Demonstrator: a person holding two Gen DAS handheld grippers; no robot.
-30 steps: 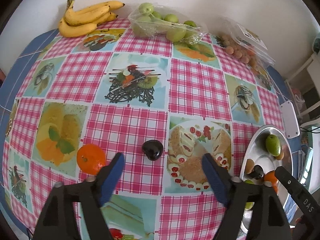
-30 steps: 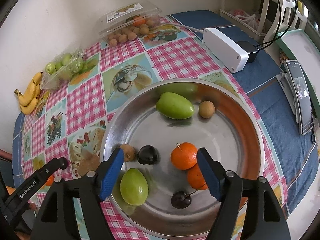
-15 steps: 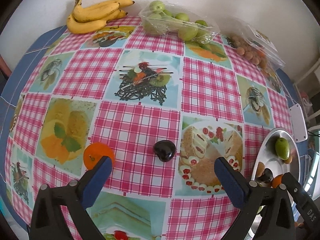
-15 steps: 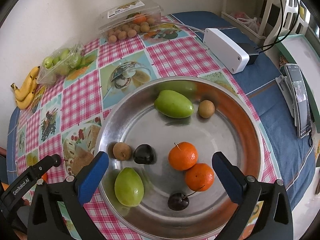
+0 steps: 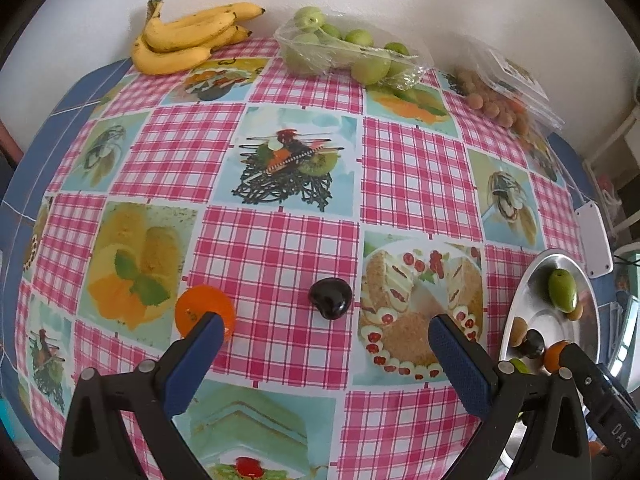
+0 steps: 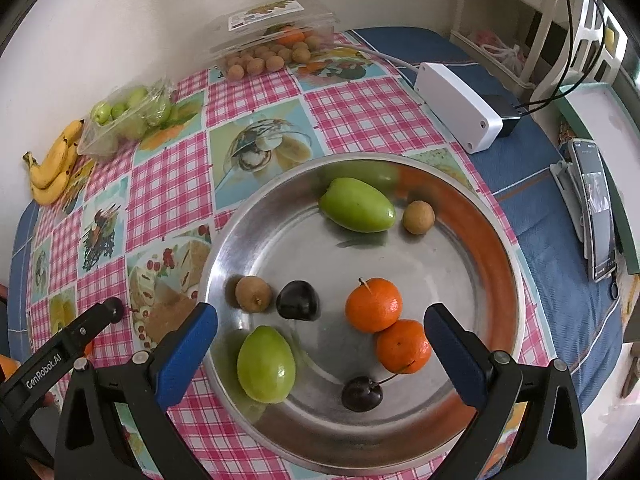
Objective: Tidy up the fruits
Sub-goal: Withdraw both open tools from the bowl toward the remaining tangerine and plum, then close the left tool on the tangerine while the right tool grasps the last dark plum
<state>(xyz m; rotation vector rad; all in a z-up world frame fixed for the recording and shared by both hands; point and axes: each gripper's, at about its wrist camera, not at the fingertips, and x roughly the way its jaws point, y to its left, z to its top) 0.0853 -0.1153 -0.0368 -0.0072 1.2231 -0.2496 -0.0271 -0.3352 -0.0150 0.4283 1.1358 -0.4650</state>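
Note:
In the left wrist view a dark plum (image 5: 331,298) and an orange (image 5: 202,309) lie on the checked tablecloth. My left gripper (image 5: 326,350) is open and empty, just short of the plum; its left finger overlaps the orange. The round metal tray (image 5: 532,280) sits at the right. In the right wrist view the tray (image 6: 492,216) holds two green fruits (image 6: 356,205), two oranges (image 6: 373,304), a dark plum (image 6: 298,300), a cherry (image 6: 361,393) and two small brown fruits (image 6: 418,217). My right gripper (image 6: 320,346) is open and empty above the tray.
Bananas (image 5: 186,38), a bag of green fruit (image 5: 352,52) and a clear box of small brown fruit (image 5: 500,92) line the wall. A white power box (image 6: 458,106) and a phone (image 6: 598,208) lie right of the tray.
Both grippers have opened wider. The left gripper has drawn back and risen a little from the plum. The right gripper has drawn back slightly over the tray.

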